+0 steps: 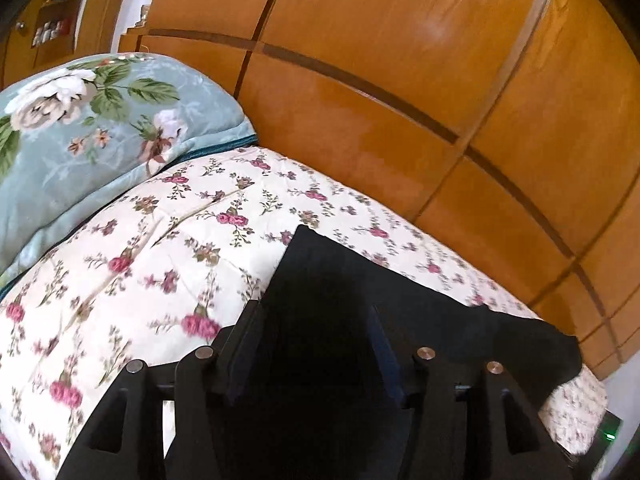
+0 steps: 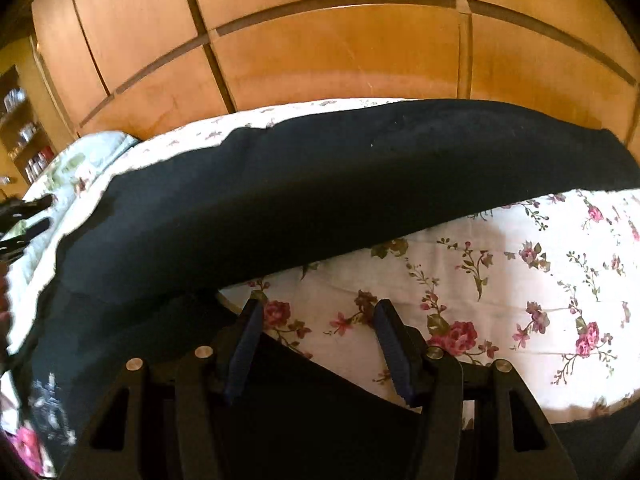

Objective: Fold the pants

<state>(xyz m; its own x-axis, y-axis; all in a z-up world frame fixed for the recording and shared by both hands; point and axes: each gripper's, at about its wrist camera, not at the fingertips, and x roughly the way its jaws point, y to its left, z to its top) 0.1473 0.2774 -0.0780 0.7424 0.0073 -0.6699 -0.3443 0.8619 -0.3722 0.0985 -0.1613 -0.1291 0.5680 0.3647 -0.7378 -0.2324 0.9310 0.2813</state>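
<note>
Black pants [image 2: 320,184] lie spread on a white floral bedspread [image 2: 500,280]; one leg stretches across the right wrist view, another part runs under the right gripper. My right gripper [image 2: 316,312] is open, its fingers apart over the bedspread and the pants' lower edge. In the left wrist view the pants [image 1: 360,280] show as a black panel with a corner pointing away. My left gripper [image 1: 316,316] is open just above that black cloth, which fills the gap between its fingers.
A teal floral pillow or quilt [image 1: 80,128] lies at the left of the bed. Orange wooden wardrobe doors [image 1: 400,80] stand close behind the bed. Shelves with small items [image 2: 24,136] are at the far left.
</note>
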